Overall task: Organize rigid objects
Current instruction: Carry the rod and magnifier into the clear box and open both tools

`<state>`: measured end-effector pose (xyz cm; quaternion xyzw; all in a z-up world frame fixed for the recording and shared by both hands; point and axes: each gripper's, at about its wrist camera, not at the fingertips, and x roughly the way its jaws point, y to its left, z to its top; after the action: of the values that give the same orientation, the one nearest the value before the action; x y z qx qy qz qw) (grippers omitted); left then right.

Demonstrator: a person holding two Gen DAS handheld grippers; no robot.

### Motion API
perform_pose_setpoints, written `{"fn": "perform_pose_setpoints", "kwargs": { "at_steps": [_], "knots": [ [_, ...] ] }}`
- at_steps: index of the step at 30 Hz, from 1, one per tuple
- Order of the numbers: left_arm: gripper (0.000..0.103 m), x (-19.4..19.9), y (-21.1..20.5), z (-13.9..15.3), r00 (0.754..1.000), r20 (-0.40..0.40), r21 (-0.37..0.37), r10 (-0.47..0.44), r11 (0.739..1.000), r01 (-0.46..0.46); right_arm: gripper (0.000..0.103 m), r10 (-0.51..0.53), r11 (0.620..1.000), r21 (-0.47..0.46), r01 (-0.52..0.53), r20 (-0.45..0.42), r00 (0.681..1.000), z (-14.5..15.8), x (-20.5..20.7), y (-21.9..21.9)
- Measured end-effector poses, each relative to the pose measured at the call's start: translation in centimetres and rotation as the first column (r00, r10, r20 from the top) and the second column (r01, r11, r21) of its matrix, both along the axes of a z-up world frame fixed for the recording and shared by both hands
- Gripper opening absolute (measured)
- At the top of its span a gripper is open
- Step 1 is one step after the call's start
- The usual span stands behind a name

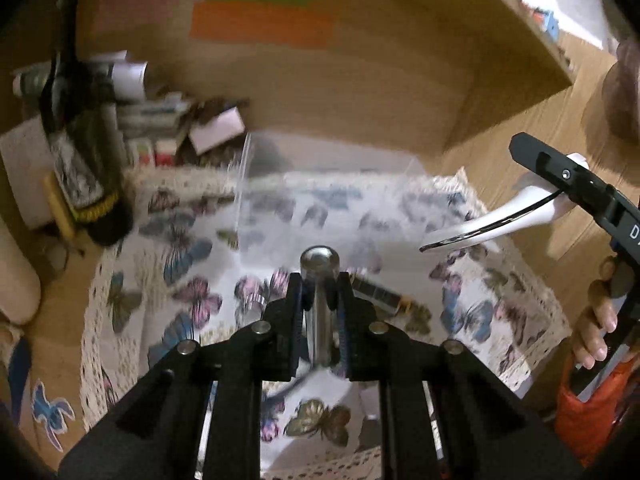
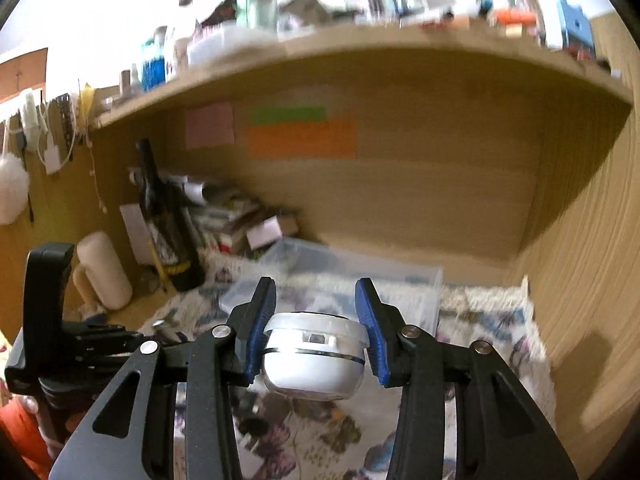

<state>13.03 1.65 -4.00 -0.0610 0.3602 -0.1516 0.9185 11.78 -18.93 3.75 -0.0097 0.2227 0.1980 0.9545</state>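
My left gripper (image 1: 319, 284) is shut on a shiny metal cylinder (image 1: 320, 304) and holds it above the butterfly cloth (image 1: 160, 280). My right gripper (image 2: 316, 304) is shut on a white curved object with a dark seam (image 2: 314, 356); the same object (image 1: 480, 226) shows at the right of the left wrist view, held above the cloth's right side. A clear plastic box (image 1: 320, 192) stands on the cloth ahead of both grippers; it also shows in the right wrist view (image 2: 400, 292). The left gripper's body (image 2: 60, 340) is at the left of the right wrist view.
A dark bottle (image 1: 88, 160) and stacked books and boxes (image 1: 180, 128) stand at the back left. A wooden shelf (image 2: 360, 64) full of bottles hangs overhead. Small dark items (image 1: 384, 294) lie on the cloth beyond the left gripper. A wooden side wall (image 2: 580, 280) is at the right.
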Motion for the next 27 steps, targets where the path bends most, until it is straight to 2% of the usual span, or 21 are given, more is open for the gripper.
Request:
{"fn": "perform_pose_setpoints", "kwargs": {
  "at_steps": [5,8,16,23,27],
  "knots": [
    [0.015,1.2,-0.2,2.3,0.998,0.055,-0.008,-0.008,1.000,0.009,0.038,-0.007,1.000,0.013,0.006,0.042,0.999,1.1,0.9,0.0],
    [0.015,1.9,-0.5,3.0,0.998,0.068,-0.007,-0.011,1.000,0.012,0.038,-0.014,1.000,-0.015,0.015,0.054,0.998,1.0,1.9,0.4],
    [0.015,5.2,-0.8,5.3,0.994,0.107,-0.026,-0.006,1.000,0.009,0.038,-0.021,1.000,-0.009,0.021,0.020,1.000,-0.2,5.6,0.0],
    [0.015,8.3,-2.8,4.8,0.996,0.089,-0.011,-0.031,0.999,0.032,0.038,-0.042,0.999,-0.036,0.041,-0.031,0.999,-2.5,8.8,-0.2],
    [0.015,10.4,-2.5,4.1,0.997,0.072,-0.023,-0.010,1.000,0.011,0.038,-0.052,0.998,-0.033,0.049,-0.080,0.995,-3.9,10.6,-0.5]
  ]
}}
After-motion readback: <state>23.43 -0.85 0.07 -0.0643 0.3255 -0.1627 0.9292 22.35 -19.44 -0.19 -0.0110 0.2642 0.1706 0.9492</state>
